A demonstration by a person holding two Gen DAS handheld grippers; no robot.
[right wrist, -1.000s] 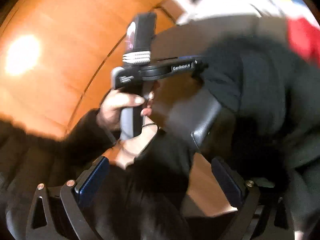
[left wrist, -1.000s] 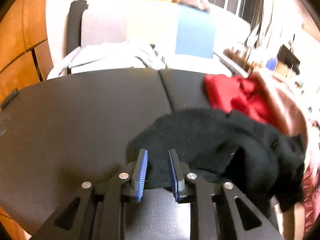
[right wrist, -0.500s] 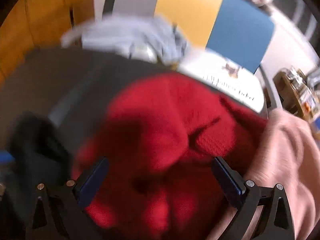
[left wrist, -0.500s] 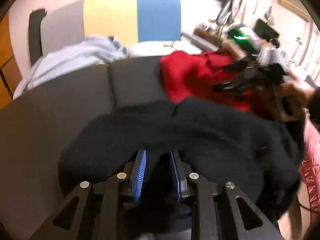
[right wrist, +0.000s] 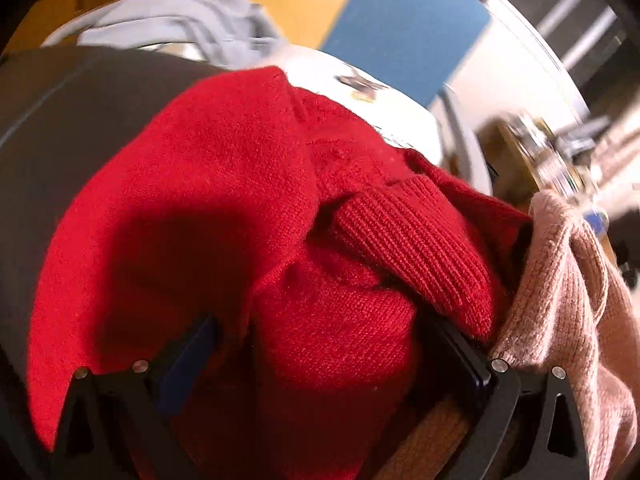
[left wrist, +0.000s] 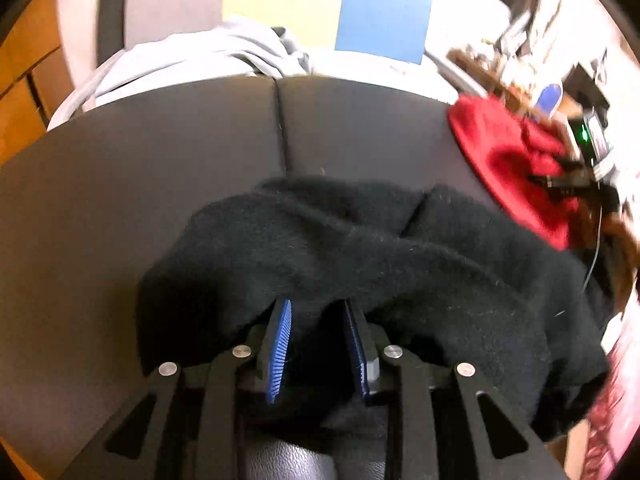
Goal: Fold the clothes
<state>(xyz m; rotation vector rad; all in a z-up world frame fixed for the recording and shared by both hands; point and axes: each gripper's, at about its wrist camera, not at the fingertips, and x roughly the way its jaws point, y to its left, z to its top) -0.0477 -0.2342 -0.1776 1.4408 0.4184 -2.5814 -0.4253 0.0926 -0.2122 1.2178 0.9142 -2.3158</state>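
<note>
A black fleece garment (left wrist: 360, 256) lies bunched on the dark padded surface (left wrist: 160, 168). My left gripper (left wrist: 318, 320) is shut on a fold of its near edge, and the blue pads (left wrist: 282, 344) press the cloth. A red knit sweater (right wrist: 240, 208) lies at the right of the surface, also seen in the left wrist view (left wrist: 516, 168). My right gripper (right wrist: 320, 344) is open, its jaws wide apart and pushed into the red sweater, with a bulge of knit between them. It shows small at the far right in the left wrist view (left wrist: 568, 178).
A pink knit garment (right wrist: 568, 280) lies right of the red sweater. A light grey garment (left wrist: 192, 56) lies on a chair behind the surface. A yellow and blue panel (left wrist: 328, 0) stands at the back. Wooden cabinets (left wrist: 24, 80) are at the left.
My right gripper swung from the black garment over to the red sweater and pushed into it. My left gripper kept its hold and the black garment spread wider on the surface.
</note>
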